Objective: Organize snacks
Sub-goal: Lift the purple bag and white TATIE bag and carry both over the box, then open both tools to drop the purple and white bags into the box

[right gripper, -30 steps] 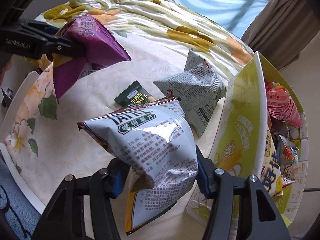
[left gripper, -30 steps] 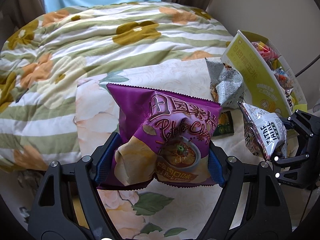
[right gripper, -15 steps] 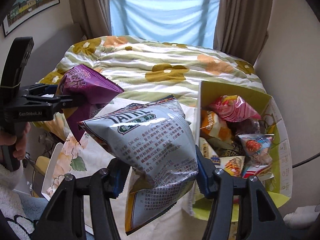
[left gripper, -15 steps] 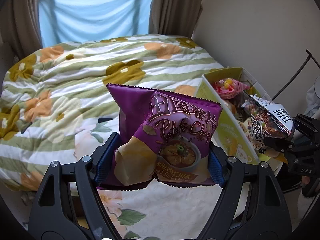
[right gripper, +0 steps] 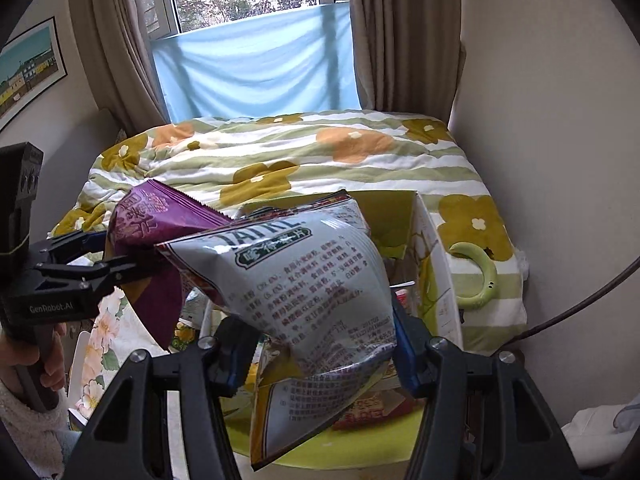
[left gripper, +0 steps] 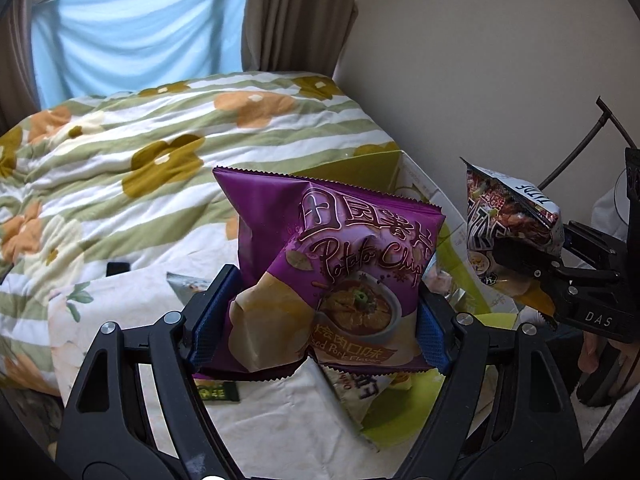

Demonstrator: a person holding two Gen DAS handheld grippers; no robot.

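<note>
left gripper (left gripper: 316,320) clamped on purple chip bag (left gripper: 332,256), right gripper (right gripper: 324,344) clamped on silver snack bag (right gripper: 304,280), both above yellow box (right gripper: 436,280).

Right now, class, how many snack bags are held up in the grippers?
2. The purple potato chip bag is clamped in the left gripper; the silver snack bag is clamped in the right gripper. More snacks below are partly hidden.
</note>
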